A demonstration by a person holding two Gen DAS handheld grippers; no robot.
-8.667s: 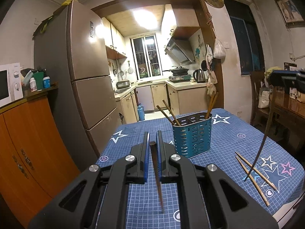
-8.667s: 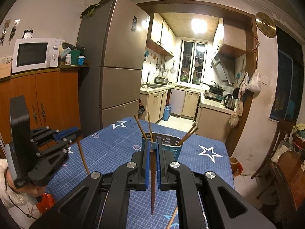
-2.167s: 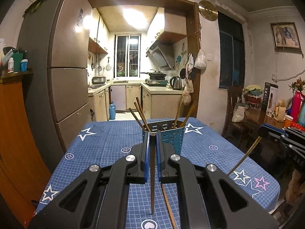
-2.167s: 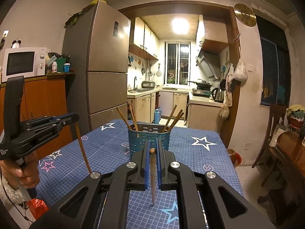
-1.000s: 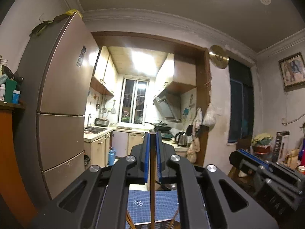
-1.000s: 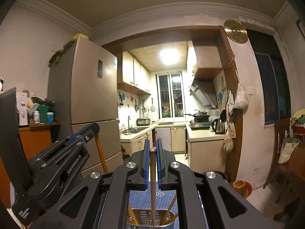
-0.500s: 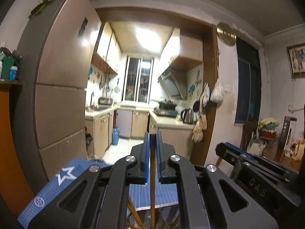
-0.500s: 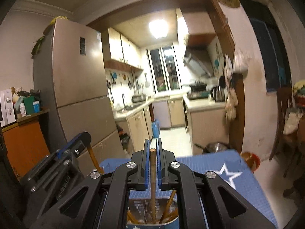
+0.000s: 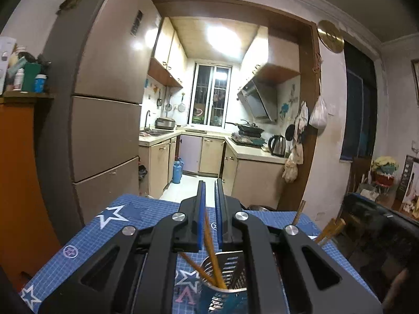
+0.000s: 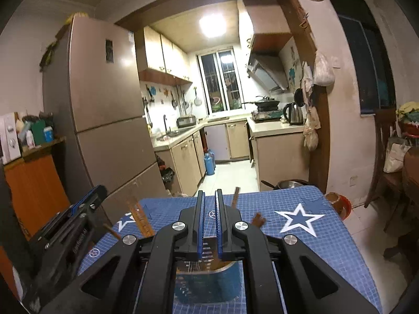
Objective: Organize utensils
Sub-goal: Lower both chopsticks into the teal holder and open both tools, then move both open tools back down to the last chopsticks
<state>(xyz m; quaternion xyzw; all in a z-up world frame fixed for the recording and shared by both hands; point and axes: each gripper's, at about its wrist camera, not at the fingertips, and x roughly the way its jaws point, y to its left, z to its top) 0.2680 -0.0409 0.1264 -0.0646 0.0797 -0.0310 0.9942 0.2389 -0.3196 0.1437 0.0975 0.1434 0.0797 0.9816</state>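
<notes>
Drop step: left tool (image 9: 210,209) and right tool (image 10: 208,209) parted, gripping nothing, above holder (image 10: 207,285) at lower centre; chopsticks (image 9: 212,251) inside. Next: withdraw upward, seek remaining utensils.

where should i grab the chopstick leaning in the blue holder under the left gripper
Take the chopstick by its free upper shaft, coming down from above. Its lower end sits inside the holder, whose wall would probably block a side approach. The stick leans up toward the left, so tilt to match. The left gripper is open and straddles that shaft.
</notes>
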